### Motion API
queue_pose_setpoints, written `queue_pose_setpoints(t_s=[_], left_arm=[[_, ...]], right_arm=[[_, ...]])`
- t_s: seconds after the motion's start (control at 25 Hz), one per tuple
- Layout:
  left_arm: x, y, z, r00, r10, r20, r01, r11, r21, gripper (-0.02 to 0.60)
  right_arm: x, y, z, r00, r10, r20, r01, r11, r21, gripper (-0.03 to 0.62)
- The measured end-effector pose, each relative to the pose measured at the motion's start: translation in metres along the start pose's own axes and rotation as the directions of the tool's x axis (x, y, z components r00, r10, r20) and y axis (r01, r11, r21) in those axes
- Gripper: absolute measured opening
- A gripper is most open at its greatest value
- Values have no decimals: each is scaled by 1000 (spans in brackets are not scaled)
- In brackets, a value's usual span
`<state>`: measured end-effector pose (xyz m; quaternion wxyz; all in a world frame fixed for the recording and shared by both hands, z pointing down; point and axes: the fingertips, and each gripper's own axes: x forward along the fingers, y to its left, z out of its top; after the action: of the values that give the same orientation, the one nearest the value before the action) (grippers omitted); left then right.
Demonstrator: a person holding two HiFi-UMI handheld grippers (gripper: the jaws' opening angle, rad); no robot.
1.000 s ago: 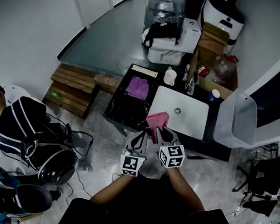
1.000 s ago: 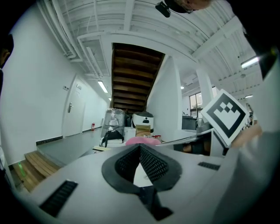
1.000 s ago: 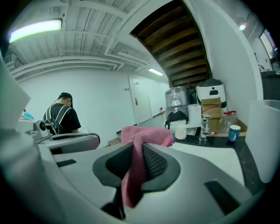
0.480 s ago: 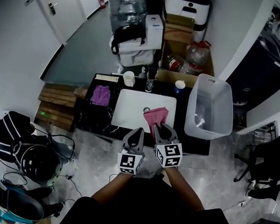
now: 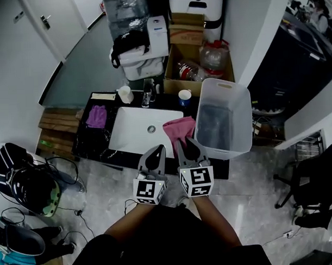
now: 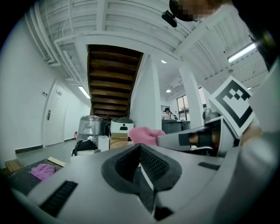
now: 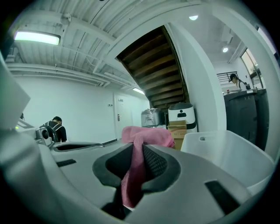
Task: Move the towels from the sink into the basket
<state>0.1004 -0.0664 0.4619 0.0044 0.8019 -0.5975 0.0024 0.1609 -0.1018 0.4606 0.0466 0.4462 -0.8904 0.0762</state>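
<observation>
My right gripper (image 5: 184, 146) is shut on a pink towel (image 5: 179, 129), held in the air over the sink's right end, just left of the white plastic basket (image 5: 240, 110). In the right gripper view the pink towel (image 7: 139, 151) is pinched between the pads and bunches above them, with the basket (image 7: 221, 151) to the right. My left gripper (image 5: 154, 155) hangs beside it, shut with nothing in it; its pads (image 6: 146, 162) meet. A purple towel (image 5: 96, 116) lies on the dark counter left of the white sink (image 5: 131, 137).
A cup (image 5: 124, 94), a glass and a blue-topped cup (image 5: 185, 96) stand behind the sink. Boxes, bottles and white appliances crowd the floor beyond. A seated person with bags (image 5: 26, 185) is at the left, and a black chair (image 5: 309, 189) at the right.
Both grippers have travelled right along the counter, from the sink's left side to its right end, carrying the pink towel towards the basket. The view has swung with them.
</observation>
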Motion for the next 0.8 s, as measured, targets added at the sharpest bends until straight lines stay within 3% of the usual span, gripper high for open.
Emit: queue_pose_setpoints(t_s=[0.48,0.8], left_arm=[[64,-47,20,992,-128,-5,128,992,7,11],[127,-60,29,979,-203,23,204,978,-39,11]], right_arm=[[-16,-81,16,988,-152,40,150,987,54,75],[-2,-140,24,967,-253,12,251,964,88,75]])
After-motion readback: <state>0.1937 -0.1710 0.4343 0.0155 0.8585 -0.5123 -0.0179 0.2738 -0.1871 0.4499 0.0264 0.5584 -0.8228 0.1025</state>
